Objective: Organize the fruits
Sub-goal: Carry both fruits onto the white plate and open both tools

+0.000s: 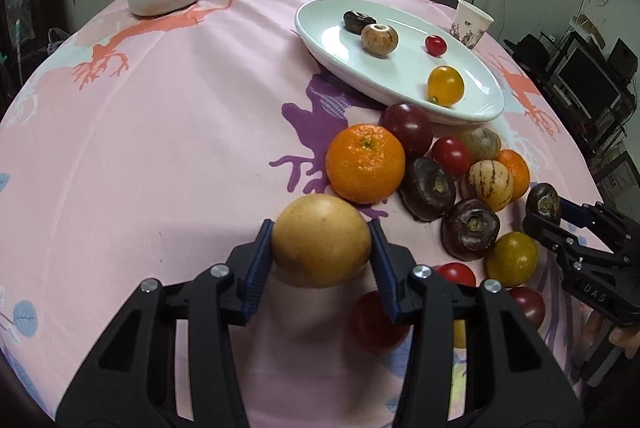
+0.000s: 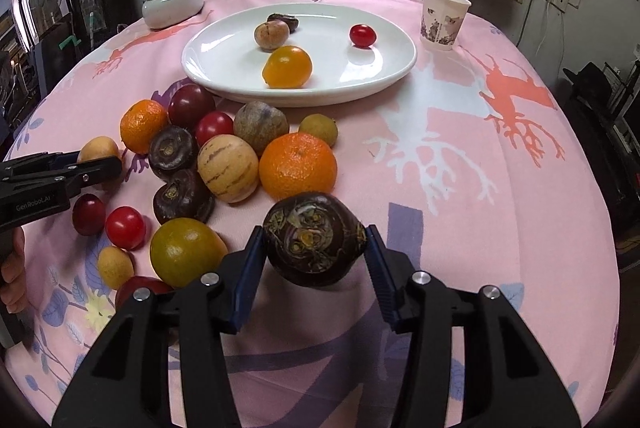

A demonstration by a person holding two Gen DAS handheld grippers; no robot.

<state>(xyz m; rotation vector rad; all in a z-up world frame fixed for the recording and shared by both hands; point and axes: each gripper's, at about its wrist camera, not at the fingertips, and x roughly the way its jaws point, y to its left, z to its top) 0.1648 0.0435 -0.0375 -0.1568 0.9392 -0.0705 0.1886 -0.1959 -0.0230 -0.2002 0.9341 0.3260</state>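
Gripping a tan round fruit [image 1: 321, 240] in the left hand-held gripper [image 1: 321, 244] and a dark water chestnut [image 2: 314, 238] in the right hand-held gripper [image 2: 314, 248], both clamped firmly between blue pads [image 1: 256, 264], just above the pink-clothed desk [image 1: 160, 148]. Lifted, judging by the shadows beneath, but not yet carried to the white oval plate [image 2: 392, 68].

Counted four pieces already on that plate: a yellow tomato [image 2: 287, 67], a red cherry tomato [image 2: 362, 35], a pale striped fruit [image 2: 271, 35] and another dark water chestnut [image 2: 285, 20] behind it. Roughly a fifth done, by that tally.

Left in a loose pile just in front of the plate: two mandarins [image 2: 298, 166], a striped pepino melon [image 2: 228, 168], more water chestnuts, red and yellow tomatoes, a dark plum [image 2: 191, 106]. Ignored so far beyond the plate: a paper cup [image 2: 443, 18] and a lidded ceramic jar [image 2: 172, 4].
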